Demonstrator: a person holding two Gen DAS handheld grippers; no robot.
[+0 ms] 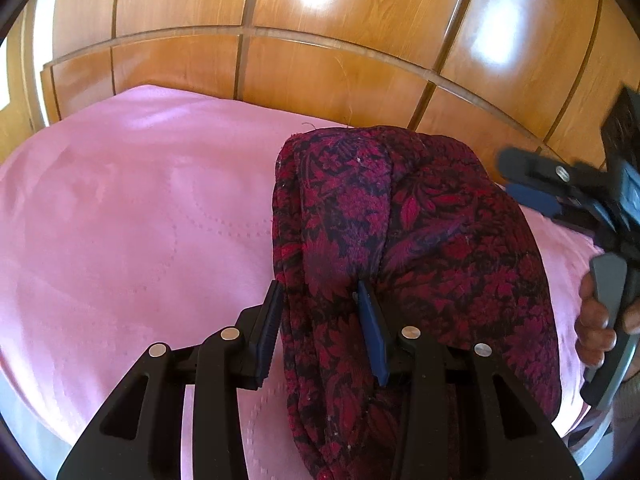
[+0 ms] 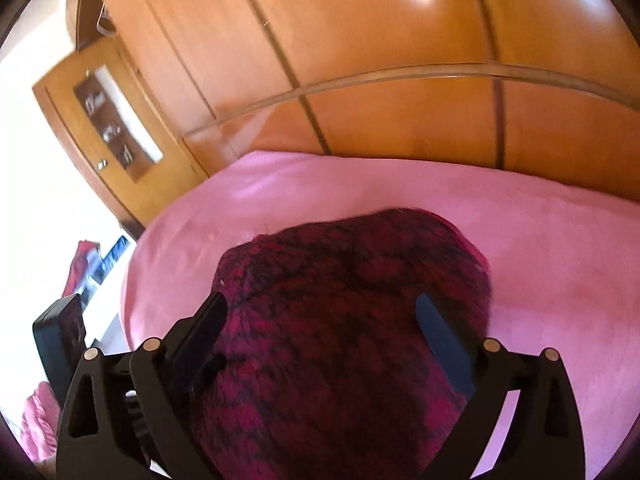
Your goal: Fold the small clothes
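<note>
A dark red and black floral garment (image 1: 420,248) lies folded into a thick bundle on a pink bedspread (image 1: 132,208). My left gripper (image 1: 322,312) is shut on a thick fold at the bundle's near left edge, with a pad pressed against each side of it. In the left wrist view my right gripper (image 1: 518,182) hovers at the far right side of the garment, held by a person's hand (image 1: 596,320). The blurred right wrist view shows the right gripper (image 2: 324,324) wide open above the garment (image 2: 352,300), its pads not pressing on the cloth.
Glossy wooden wardrobe panels (image 1: 320,80) rise right behind the bed. A wooden door with a glass pane (image 2: 116,120) stands at the left. Red fabric and a black device (image 2: 60,340) sit off the bed's left side. Bare pink bedspread (image 2: 560,272) lies right of the garment.
</note>
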